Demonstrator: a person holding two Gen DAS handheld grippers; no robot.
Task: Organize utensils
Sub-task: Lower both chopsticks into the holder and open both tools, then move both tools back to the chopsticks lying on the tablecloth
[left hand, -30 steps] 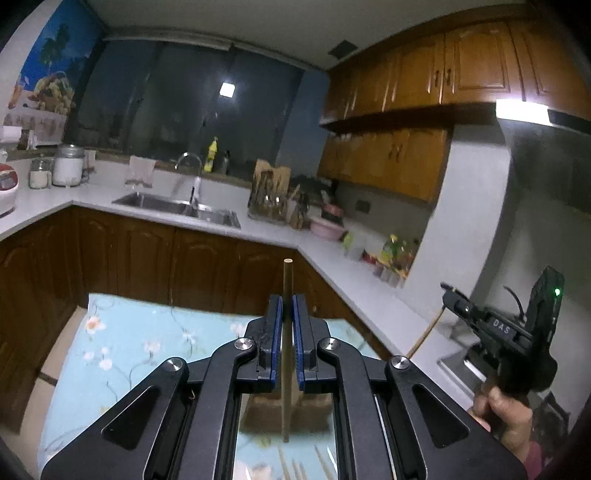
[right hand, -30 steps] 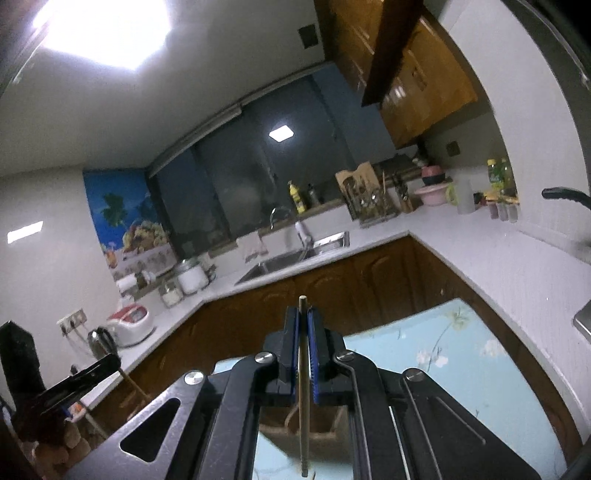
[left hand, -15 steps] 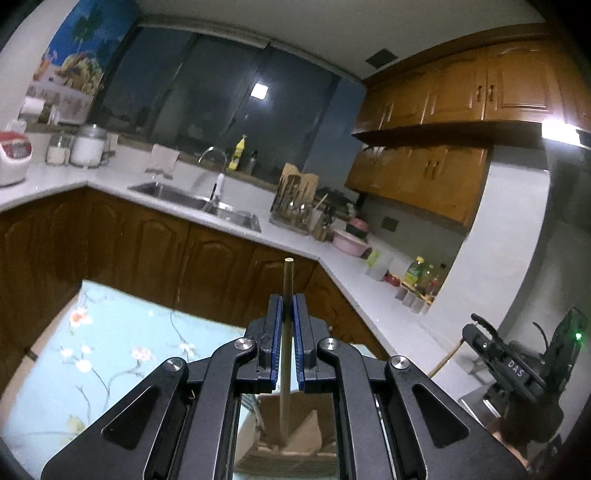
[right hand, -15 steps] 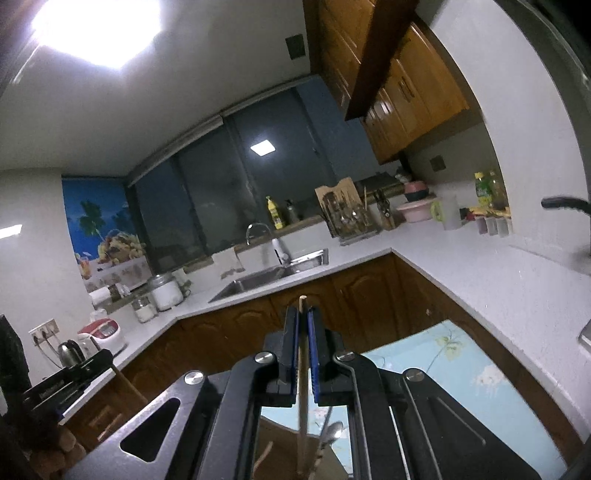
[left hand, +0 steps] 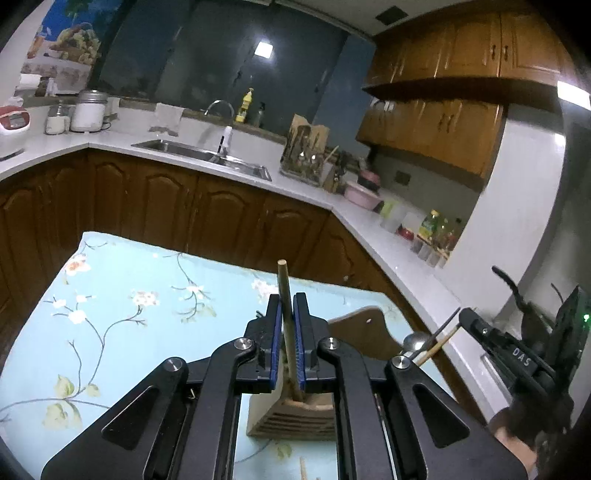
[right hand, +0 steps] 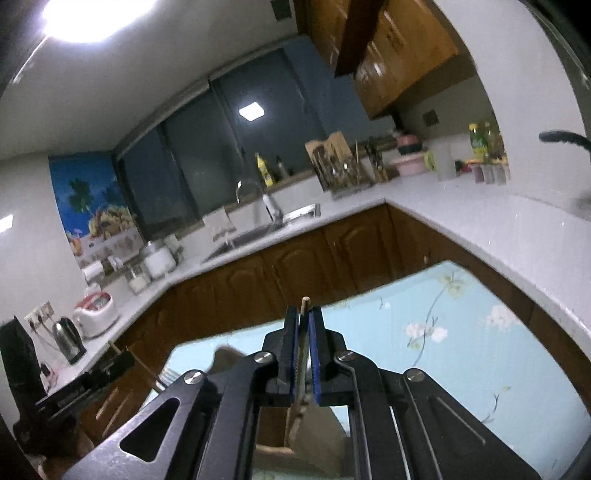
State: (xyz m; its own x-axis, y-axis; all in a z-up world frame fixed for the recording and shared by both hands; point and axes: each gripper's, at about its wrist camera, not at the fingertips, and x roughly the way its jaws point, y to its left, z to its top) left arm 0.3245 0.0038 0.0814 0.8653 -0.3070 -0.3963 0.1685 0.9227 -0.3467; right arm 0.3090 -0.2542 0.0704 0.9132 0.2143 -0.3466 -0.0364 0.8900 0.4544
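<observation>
Counts: two grippers, two chopsticks held, one wooden holder.
Left gripper [left hand: 288, 332] has one chopstick [left hand: 285, 295]; right gripper [right hand: 304, 339] has one chopstick [right hand: 304, 306]. One wooden holder [left hand: 295, 417] on one floral cloth [left hand: 122, 314]. One spoon [left hand: 413, 340] by the holder's right edge. One sink [left hand: 199, 157], one faucet [left hand: 221, 110].

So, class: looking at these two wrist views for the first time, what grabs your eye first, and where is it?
First, the left tongs low in the middle, shut on a wooden chopstick whose lower end dips into a wooden utensil holder on the flowered blue tablecloth. The right tongs likewise pinch a second chopstick. Above glares a ceiling light.
</observation>
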